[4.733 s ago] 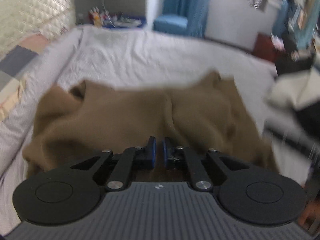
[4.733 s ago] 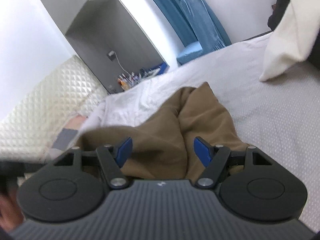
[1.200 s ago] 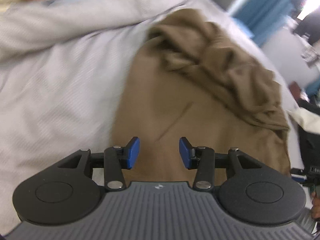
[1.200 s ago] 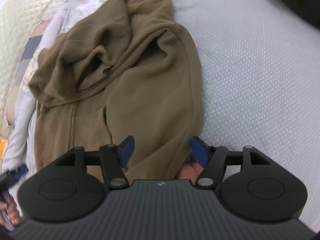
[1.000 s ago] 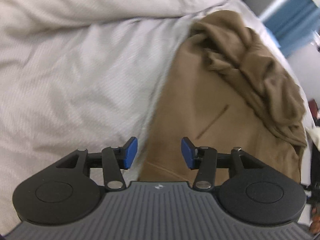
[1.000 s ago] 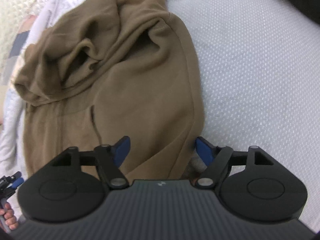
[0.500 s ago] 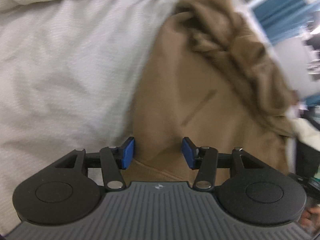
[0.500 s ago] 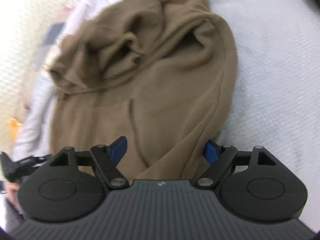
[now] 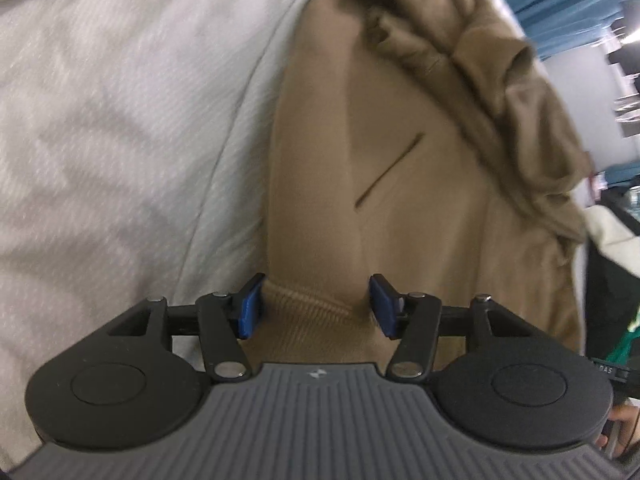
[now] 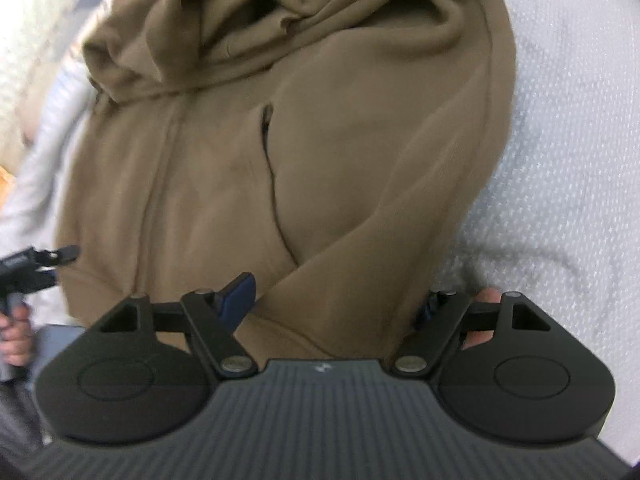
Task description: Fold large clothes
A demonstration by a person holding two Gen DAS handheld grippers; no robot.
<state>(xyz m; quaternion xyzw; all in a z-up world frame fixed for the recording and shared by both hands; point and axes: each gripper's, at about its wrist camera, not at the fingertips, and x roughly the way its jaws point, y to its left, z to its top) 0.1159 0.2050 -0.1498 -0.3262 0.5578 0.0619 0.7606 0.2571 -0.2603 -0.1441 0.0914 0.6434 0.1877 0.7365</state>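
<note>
A brown hooded sweatshirt [image 9: 400, 160] lies front up on the light grey bedsheet [image 9: 120, 120], its hood bunched at the far end. My left gripper [image 9: 316, 306] points down at the near left corner; its jaws are opening, with the ribbed hem [image 9: 304, 312] between the blue pads [image 9: 250, 308] and no squeeze visible. In the right wrist view my right gripper [image 10: 334, 300] straddles the near right part of the sweatshirt [image 10: 320, 140], where a sleeve [image 10: 400, 220] folds across the hem. It is open, wide, with the fabric loose between the fingers.
The other gripper [image 10: 36, 264], held by a hand [image 10: 16, 332], shows at the left edge of the right wrist view. A white and black garment [image 9: 612, 236] lies beyond the sweatshirt's right side. Blue curtains [image 9: 568, 8] are at the far right. The dotted sheet [image 10: 560, 160] stretches to the right.
Both grippers have come down onto the sweatshirt's near edge. The left one slid over the hem corner and widened. The right one shifted right and rolled, and the sleeve now lies between its fingers.
</note>
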